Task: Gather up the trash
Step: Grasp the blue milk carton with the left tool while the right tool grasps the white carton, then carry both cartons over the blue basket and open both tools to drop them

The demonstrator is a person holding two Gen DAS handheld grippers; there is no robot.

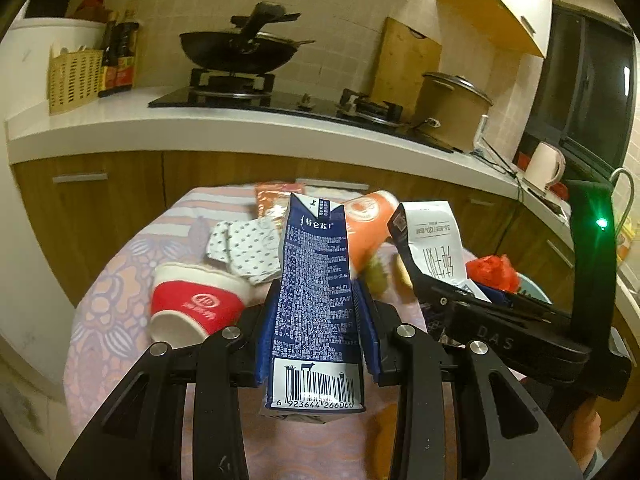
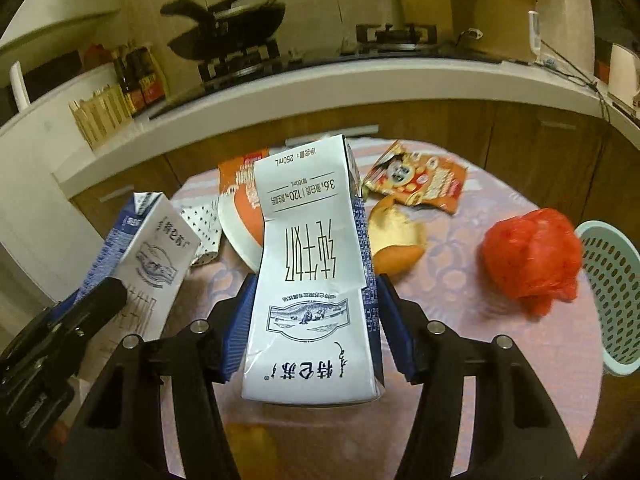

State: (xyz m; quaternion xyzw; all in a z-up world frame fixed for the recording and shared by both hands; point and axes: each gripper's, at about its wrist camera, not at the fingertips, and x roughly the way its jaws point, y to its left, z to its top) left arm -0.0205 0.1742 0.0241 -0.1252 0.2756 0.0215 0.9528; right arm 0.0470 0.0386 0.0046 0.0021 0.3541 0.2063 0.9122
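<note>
Two milk cartons are gripped — one [image 1: 316, 304] between the left gripper's [image 1: 316, 344] jaws, another [image 2: 312, 280] between the right gripper's [image 2: 316, 328] — while cups, wrappers and peel beyond them are left, basket [image 2: 612, 296] seemingly empty.

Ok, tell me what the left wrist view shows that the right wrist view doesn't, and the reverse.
Left wrist only: a red paper cup lying on its side and the barcode face of the left gripper's milk carton.
Right wrist only: a teal basket in full at the table's edge, an orange peel and a torn snack wrapper.
Both: each gripper holding a carton, the red plastic bag, the wok.
</note>
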